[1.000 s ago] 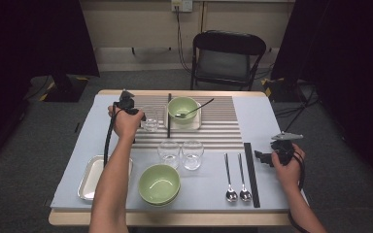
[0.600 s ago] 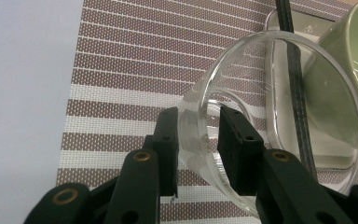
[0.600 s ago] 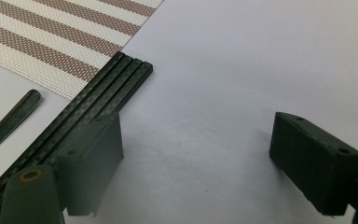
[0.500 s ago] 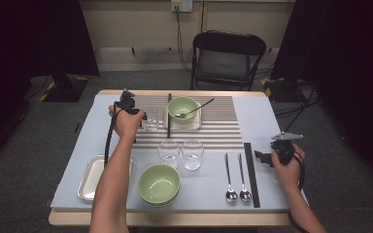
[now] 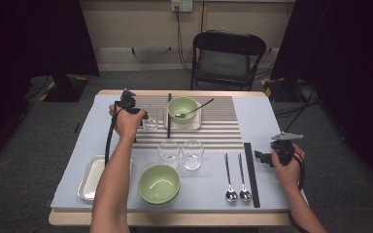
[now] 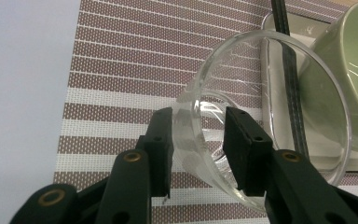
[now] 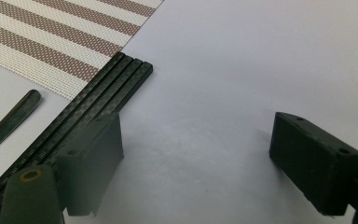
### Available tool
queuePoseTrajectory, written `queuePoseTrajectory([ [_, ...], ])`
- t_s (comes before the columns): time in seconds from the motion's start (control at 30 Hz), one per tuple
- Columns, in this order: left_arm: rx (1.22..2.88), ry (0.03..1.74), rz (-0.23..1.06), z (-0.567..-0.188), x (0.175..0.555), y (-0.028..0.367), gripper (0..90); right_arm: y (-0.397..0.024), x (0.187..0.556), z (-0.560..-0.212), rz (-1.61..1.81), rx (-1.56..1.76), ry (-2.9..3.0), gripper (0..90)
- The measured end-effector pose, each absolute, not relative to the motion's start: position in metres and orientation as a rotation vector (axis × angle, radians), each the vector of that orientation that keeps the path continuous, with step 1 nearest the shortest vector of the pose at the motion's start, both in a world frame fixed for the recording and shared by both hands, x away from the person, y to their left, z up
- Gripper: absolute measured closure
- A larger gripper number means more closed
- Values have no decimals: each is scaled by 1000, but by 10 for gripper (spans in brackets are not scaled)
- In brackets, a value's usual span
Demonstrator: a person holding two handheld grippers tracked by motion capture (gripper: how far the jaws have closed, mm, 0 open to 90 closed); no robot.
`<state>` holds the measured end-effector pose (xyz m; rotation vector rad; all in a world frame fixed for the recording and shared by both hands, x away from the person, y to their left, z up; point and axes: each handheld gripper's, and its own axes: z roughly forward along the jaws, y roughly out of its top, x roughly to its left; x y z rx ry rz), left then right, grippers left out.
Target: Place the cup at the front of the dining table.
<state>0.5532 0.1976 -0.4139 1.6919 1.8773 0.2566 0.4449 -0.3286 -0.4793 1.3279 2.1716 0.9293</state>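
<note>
My left gripper (image 5: 144, 116) is at the far left of the striped placemat (image 5: 213, 131), beside a clear glass (image 5: 150, 124). In the left gripper view its jaws straddle the near wall of the glass (image 6: 242, 60), one pad outside and one inside. The jaws (image 6: 198, 149) have just been opening, and the gap is wider than the thin wall, so the pads no longer squeeze it. My right gripper (image 5: 261, 156) hovers low over the bare tablecloth at the right, open and empty (image 7: 196, 158), just right of a pair of black chopsticks (image 7: 98, 100).
A green bowl (image 5: 183, 108) with a spoon stands on a small tray right of the glass, a black chopstick (image 5: 169, 114) between them. Two more glasses (image 5: 169, 151) (image 5: 192, 153), a second green bowl (image 5: 160, 183), a metal tray (image 5: 90, 178) and two spoons (image 5: 236, 177) lie nearer. A chair (image 5: 228, 58) stands beyond the table.
</note>
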Motion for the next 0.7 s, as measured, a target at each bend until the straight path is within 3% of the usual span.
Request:
queuePoseTrajectory([
  [0.7, 1705, 1828, 233, -413, 553, 206, 391, -329, 445, -480, 933, 1325, 2169, 162],
])
